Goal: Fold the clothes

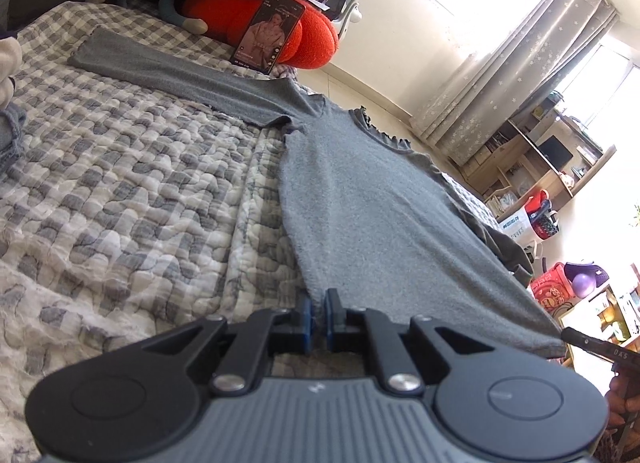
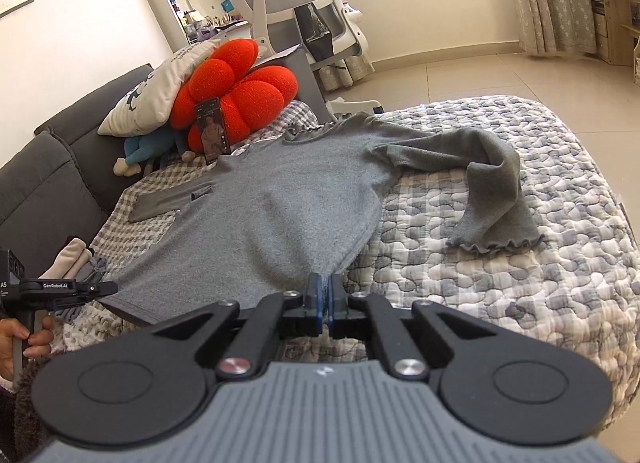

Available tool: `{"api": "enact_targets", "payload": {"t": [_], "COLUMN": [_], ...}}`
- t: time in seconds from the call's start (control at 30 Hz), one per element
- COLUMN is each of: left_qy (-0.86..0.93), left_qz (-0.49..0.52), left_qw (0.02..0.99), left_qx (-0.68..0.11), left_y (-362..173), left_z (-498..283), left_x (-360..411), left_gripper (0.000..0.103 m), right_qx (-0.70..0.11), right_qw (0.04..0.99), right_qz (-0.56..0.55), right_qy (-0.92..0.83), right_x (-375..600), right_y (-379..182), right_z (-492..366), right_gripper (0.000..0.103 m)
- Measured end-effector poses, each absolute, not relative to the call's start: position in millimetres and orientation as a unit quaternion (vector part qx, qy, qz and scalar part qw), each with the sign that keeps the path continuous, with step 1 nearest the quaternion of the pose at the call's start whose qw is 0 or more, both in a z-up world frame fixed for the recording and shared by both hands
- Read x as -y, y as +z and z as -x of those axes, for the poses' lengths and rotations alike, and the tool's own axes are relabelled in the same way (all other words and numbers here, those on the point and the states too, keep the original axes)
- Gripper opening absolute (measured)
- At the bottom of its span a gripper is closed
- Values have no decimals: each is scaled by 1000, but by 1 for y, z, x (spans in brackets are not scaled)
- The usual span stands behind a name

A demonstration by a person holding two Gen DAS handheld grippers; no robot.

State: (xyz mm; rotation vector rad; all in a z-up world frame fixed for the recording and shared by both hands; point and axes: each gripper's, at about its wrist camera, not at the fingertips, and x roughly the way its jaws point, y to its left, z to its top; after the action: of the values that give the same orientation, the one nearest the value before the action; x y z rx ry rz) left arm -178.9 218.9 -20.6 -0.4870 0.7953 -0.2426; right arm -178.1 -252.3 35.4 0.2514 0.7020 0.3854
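On the quilted bed [image 2: 520, 303], both grippers' jaws pinch the grey top's [image 2: 280, 203] near hem.

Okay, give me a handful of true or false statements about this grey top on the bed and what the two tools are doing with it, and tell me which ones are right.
1. Both tools pinch the hem of the grey top. True: the left tool and the right tool are each shut on its bottom edge.
2. The top lies on a bare wooden floor. False: it lies on a grey-and-white quilt.
3. A phone leans against an orange cushion. True.
4. Both sleeves are folded across the chest. False: both are spread outward, and the ruffled-cuff sleeve lies bent on the quilt.
5. The neckline faces the tools. False: it points away, toward the cushion.
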Motion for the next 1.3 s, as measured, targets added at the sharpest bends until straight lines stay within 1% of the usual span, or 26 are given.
{"api": "enact_targets", "payload": {"t": [0.07, 0.2, 0.33, 0.47, 0.5, 0.53, 0.6, 0.63, 0.67, 0.73, 0.87, 0.9, 0.93, 0.97, 1.0, 1.03, 1.07, 1.1, 1.13, 1.3], "left_qy": [-113, -106, -108, -99, -99, -99, -118, -127, -130, -126, -132, -137, -142, -147, -151, -155, -158, -162, -164, -166], "left_qz": [235, 244, 236, 206, 200, 197, 208, 215, 216, 202, 200, 199, 198, 198, 199, 203, 207, 211, 217, 241], "left_qw": [881, 868, 867, 868, 870, 871, 869, 865, 863, 862, 860, 860, 861, 862, 863, 865, 866, 868, 870, 887], "left_qx": [-395, -419, -425, -440, -440, -439, -433, -435, -438, -447, -451, -449, -446, -443, -439, -433, -426, -419, -410, -357], "left_y": [-27, -45, -46, -42, -40, -39, -37, -38, -39, -43, -46, -45, -44, -42, -40, -37, -33, -30, -25, 9], "left_z": [178, 175, 176, 174, 174, 174, 174, 173, 172, 172, 170, 171, 171, 171, 171, 172, 173, 173, 175, 182], "left_x": [-221, -227, -226, -226, -227, -229, -232, -233, -233, -231, -229, -227, -226, -225, -224, -223, -223, -223, -224, -235], "left_gripper": [7, 7, 7, 11, 14, 15, 23, 26, 28, 28, 24, 15, 12, 9, 8, 8, 7, 7, 7, 7], "right_qx": [-354, -392, -416, -425, -425, -426, -428, -431, -435, -441, -448, -450, -451, -452, -451, -450, -446, -441, -432, -384], "right_qw": [910, 897, 885, 880, 880, 879, 877, 873, 870, 864, 854, 850, 847, 844, 842, 841, 842, 844, 846, 860], "right_qz": [-113, -117, -132, -137, -137, -137, -140, -146, -152, -160, -179, -186, -190, -192, -194, -195, -197, -201, -208, -235], "right_qy": [183, 166, 159, 164, 163, 163, 169, 173, 177, 183, 196, 202, 209, 215, 222, 227, 230, 232, 234, 240], "right_x": [249, 250, 254, 256, 256, 257, 259, 259, 260, 261, 263, 263, 262, 261, 260, 258, 258, 258, 260, 272], "right_y": [30, 4, -16, -20, -19, -17, -16, -17, -18, -21, -24, -24, -25, -25, -25, -24, -22, -19, -16, 13], "right_z": [179, 171, 167, 165, 165, 164, 162, 161, 160, 161, 165, 165, 165, 165, 164, 163, 163, 163, 163, 164], "right_gripper": [5, 5, 5, 6, 6, 13, 14, 17, 24, 31, 31, 31, 31, 31, 30, 17, 10, 10, 6, 3]}}
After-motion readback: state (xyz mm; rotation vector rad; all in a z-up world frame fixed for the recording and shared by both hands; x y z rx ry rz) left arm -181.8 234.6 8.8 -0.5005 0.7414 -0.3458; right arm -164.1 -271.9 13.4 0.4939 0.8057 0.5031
